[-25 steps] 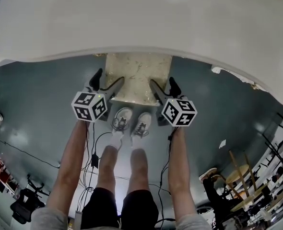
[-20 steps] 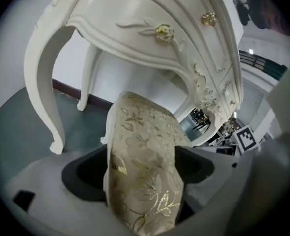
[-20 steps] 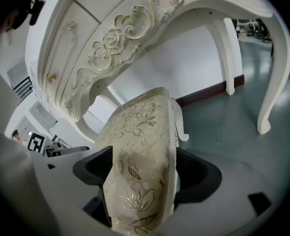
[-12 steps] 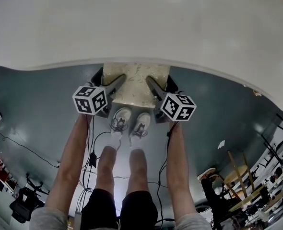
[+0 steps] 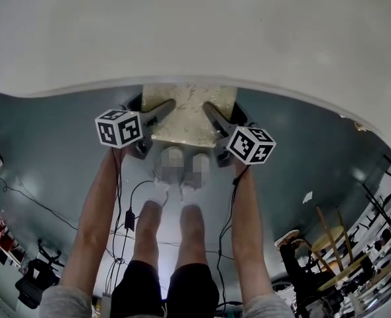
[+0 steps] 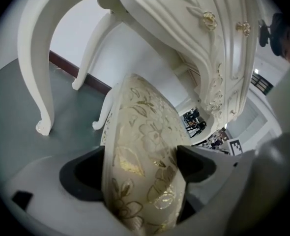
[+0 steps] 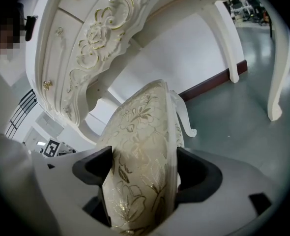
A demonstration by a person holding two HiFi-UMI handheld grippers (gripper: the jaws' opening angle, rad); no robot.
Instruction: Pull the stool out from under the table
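The stool (image 5: 189,119) has a cream seat with a gold flower pattern and pokes out from under the white table (image 5: 195,32). My left gripper (image 5: 152,103) straddles the seat's left edge. My right gripper (image 5: 222,108) straddles its right edge. In the left gripper view the cushion (image 6: 140,132) fills the gap of the left gripper (image 6: 140,168). Its jaws have just been opening and stand wide round the seat. The right gripper view shows the same: the cushion (image 7: 145,127) lies between the spread jaws of the right gripper (image 7: 142,168).
The table's carved apron (image 6: 204,38) hangs low over the stool, with curved legs (image 6: 37,58) (image 7: 277,58) to either side. The person's legs and feet stand just behind the stool, cables (image 5: 132,211) trail on the grey floor, and wooden furniture (image 5: 328,244) sits at the lower right.
Both grippers have sunk and slid forward from the seat's front corners onto its side edges. Their marker cubes have rolled outward. The stool has not moved.
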